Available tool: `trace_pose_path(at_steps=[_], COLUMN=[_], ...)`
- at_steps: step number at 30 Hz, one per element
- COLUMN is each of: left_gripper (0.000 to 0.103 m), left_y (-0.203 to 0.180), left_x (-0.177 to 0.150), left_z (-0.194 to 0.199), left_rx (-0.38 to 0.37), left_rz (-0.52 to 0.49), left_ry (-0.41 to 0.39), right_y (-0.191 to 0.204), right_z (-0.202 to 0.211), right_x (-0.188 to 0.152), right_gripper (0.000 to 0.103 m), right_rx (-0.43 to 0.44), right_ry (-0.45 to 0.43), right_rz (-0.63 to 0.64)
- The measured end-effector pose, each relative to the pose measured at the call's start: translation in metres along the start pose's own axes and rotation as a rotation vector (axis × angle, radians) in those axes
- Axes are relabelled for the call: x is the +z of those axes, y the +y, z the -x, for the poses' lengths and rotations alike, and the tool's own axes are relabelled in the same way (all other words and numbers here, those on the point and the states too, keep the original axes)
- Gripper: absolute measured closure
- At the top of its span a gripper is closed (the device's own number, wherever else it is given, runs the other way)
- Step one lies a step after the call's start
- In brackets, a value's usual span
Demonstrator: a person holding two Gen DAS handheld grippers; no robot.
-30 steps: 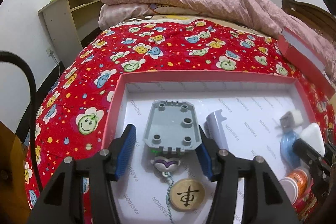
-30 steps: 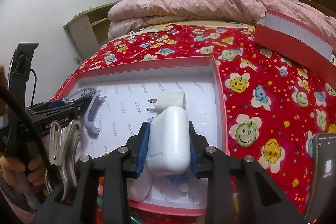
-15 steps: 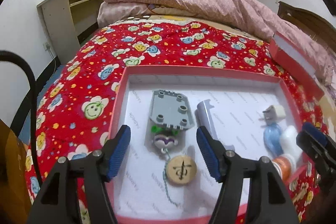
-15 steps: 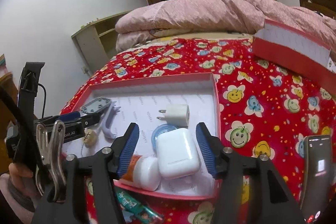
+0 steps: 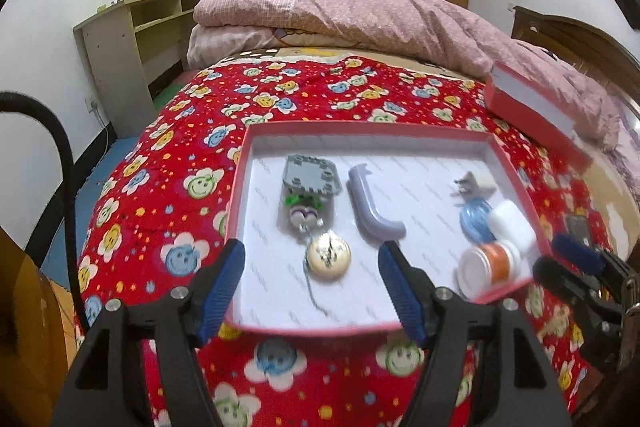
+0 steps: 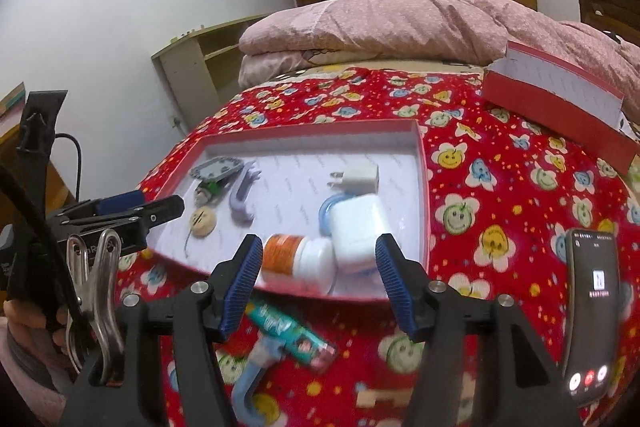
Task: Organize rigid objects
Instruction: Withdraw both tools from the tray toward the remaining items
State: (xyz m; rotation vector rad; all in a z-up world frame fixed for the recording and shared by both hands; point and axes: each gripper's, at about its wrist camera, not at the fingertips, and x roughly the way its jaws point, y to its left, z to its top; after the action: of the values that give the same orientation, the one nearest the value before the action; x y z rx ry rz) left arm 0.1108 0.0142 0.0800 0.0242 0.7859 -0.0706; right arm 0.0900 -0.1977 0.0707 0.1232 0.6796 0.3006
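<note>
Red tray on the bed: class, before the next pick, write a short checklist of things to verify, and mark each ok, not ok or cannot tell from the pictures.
1. Left gripper empty, with its jaws having just been opening: ok.
2. Right gripper empty and clear of the white charger, with its jaws having just been opening: ok.
3. White charger resting inside the red tray: ok.
4. Orange-labelled bottle settled: cannot tell, it lies on its side at the near rim.
5. All loose items in the tray: not ok, a teal tube and a blue clip lie on the bedspread.
6. Phone clear of the tray: ok.
</note>
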Motion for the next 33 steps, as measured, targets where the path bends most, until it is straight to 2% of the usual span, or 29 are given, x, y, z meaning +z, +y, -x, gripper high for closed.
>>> trace_pose_path(at_steps=[9,21,23,25,27,33], left_gripper=[0.03,0.03,0.03,0.03,0.03,0.03], left_y=[-0.011,-0.003,0.0,0.003,0.005,0.008], left_x=[-0.034,-0.088,-0.093,-0.096,-0.099,-0.102], left_z=[0.027,0.046,0.048,0.05,0.051,0.048], left_rx=[-0.011,0.046,0.047,0.046,0.043,0.036], left_rz=[-0.034,-0.042,-0.037,-0.033,-0.029,-0.016], left_ry=[0.005,0.048,0.049,0.049,0.049,0.058], right_y=[0.013,0.032,0.035,0.039,0.043,0.047], right_z=[0.023,0.019,0.016,0.013,0.01,0.0], right_x=[-0.033,-0.081,-0.085,-0.086,-0.089,-0.091], right_gripper=[0.043,0.043,0.046,0.055,0.06,0.067], right_rx=[0.012,0.039,0.037,0.038,0.032,0.017], right_ry=[0.033,0.125,0.136,0.146,0.155,0.161], right_rz=[0.032,0.054,0.056,0.062,0.074,0.086])
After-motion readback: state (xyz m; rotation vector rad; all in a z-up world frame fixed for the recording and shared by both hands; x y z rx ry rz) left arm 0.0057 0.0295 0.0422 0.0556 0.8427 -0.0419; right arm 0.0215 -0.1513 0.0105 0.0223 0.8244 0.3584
